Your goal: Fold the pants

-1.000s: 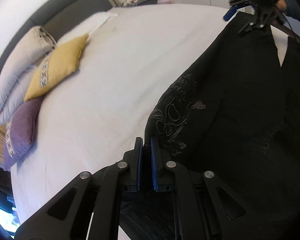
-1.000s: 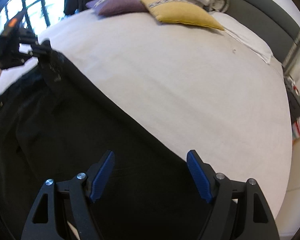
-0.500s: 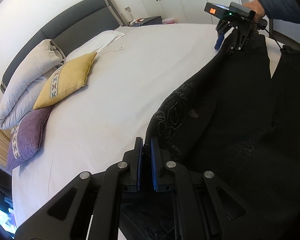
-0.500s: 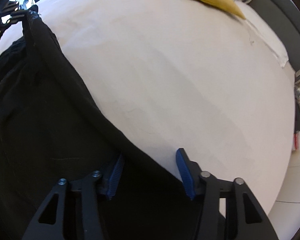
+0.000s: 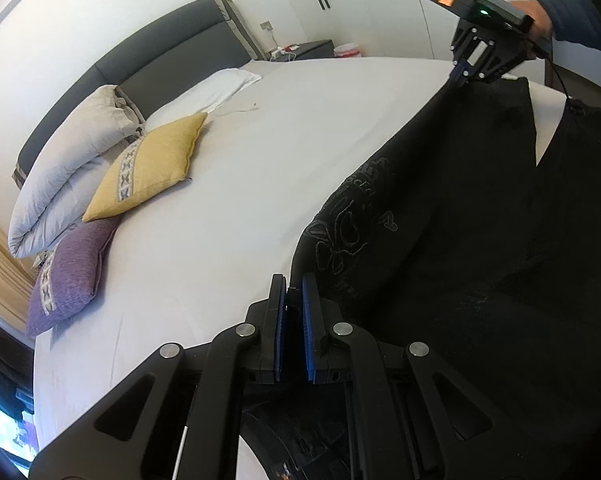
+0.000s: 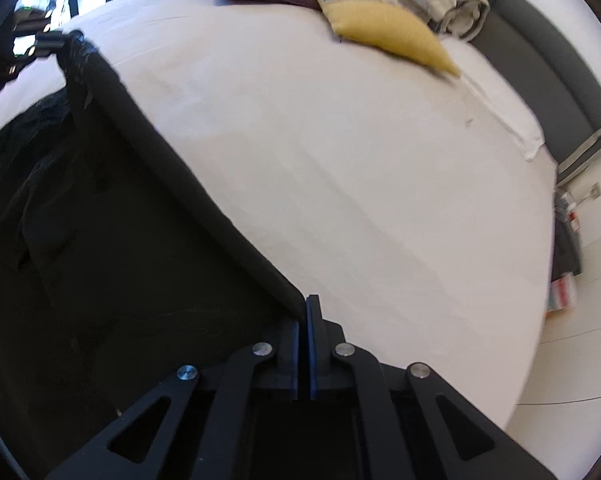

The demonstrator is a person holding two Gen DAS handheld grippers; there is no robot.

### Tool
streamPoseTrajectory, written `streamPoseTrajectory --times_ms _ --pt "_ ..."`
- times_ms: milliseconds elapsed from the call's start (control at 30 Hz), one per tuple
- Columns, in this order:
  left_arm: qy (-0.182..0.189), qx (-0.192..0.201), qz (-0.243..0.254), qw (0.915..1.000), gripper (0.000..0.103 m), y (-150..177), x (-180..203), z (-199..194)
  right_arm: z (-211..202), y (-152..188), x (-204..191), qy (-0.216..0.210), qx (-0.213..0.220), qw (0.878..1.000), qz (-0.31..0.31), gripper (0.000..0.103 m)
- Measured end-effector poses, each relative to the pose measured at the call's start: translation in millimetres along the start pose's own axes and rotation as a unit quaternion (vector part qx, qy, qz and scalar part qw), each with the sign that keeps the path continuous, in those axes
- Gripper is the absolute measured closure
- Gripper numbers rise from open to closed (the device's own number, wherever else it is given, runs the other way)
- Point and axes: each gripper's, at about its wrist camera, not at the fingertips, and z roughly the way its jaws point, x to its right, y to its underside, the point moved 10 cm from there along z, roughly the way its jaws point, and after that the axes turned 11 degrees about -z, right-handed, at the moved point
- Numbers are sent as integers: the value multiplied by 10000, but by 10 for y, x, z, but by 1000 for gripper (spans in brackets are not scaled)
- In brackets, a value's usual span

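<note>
Black pants with a stitched design hang stretched above a white bed. My left gripper is shut on one corner of the pants. My right gripper is shut on the other end of the same edge of the pants. The right gripper also shows in the left wrist view, at the far top right, with the fabric pulled taut between the two. The left gripper shows at the far left in the right wrist view.
A yellow cushion, a purple cushion and a folded grey duvet lie by the dark headboard. A white pillow lies beside them. A nightstand and white wardrobes stand behind the bed.
My right gripper has closed from wide open onto the edge of the pants. Both grippers have lifted, and the fabric is now stretched between them.
</note>
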Motion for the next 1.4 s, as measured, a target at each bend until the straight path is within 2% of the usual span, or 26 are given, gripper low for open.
streamPoseTrajectory --times_ms 167,233,367,633,733,900,1067,1400 --pt "44 54 -65 10000 96 80 132 -312 -345 60 -262 290 79 9995 -65 100" --pt "91 53 -66 9999 96 166 230 -442 -281 -36 -176 315 125 9994 -26 100" --pt "212 34 -107 9997 96 385 465 -703 -374 187 -363 403 175 9990 -9 100" --pt "498 -107 -234 9984 96 982 1058 -1232 -669 628 -1187 548 343 9964 555 100" --pt "558 -214 -191 9980 96 1240 1305 -1375 -652 800 -1431 548 361 9939 883 100" --pt "618 -328 -195 9974 96 1595 1620 -1562 -617 956 -1767 657 214 9934 917 100" --pt "617 -378 -275 9970 96 1871 1828 -1740 -723 973 -1953 735 202 9936 833 100" --pt "644 -482 -376 9961 96 2104 1916 -1906 -1220 801 -2062 982 278 9929 617 100"
